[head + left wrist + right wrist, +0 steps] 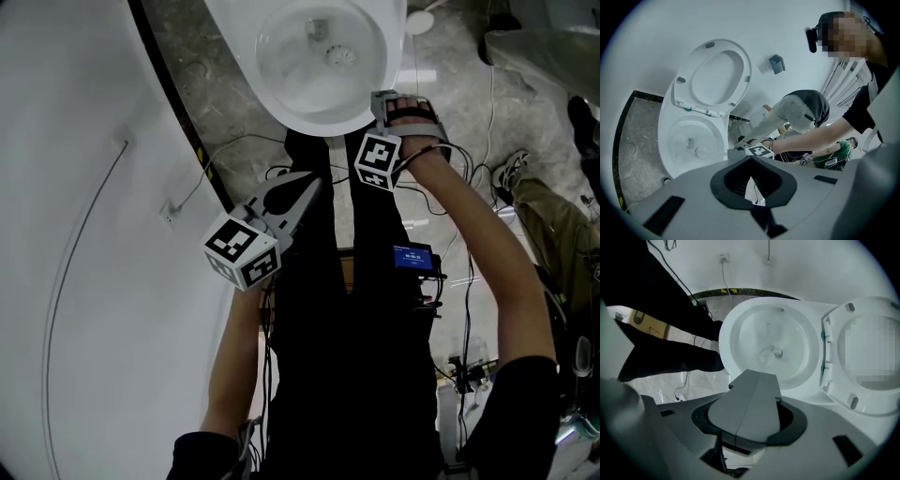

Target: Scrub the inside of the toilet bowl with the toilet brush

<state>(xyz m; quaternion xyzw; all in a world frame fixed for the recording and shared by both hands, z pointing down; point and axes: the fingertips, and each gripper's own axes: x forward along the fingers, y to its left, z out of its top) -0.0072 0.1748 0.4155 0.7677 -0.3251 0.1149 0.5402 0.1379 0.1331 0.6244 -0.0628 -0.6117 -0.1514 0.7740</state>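
Note:
The white toilet bowl [319,111] is at the top of the head view, with its seat and lid [715,77] raised. Water and the drain [771,352] show at the bottom of the bowl. No toilet brush shows clearly in any view. My right gripper [380,103] is shut and empty. Its tip is against the bowl's front right rim, and in its own view the shut wedge [751,397] points at the bowl. My left gripper [311,186] hangs lower, in front of the bowl. It looks shut and holds nothing.
A curved white wall [84,234] fills the left, edged by a black and yellow strip [187,131]. Cables [234,150] lie on the grey stone floor around the bowl's base. Another person [801,108] crouches beyond the toilet. A small round white object [419,21] sits right of the bowl.

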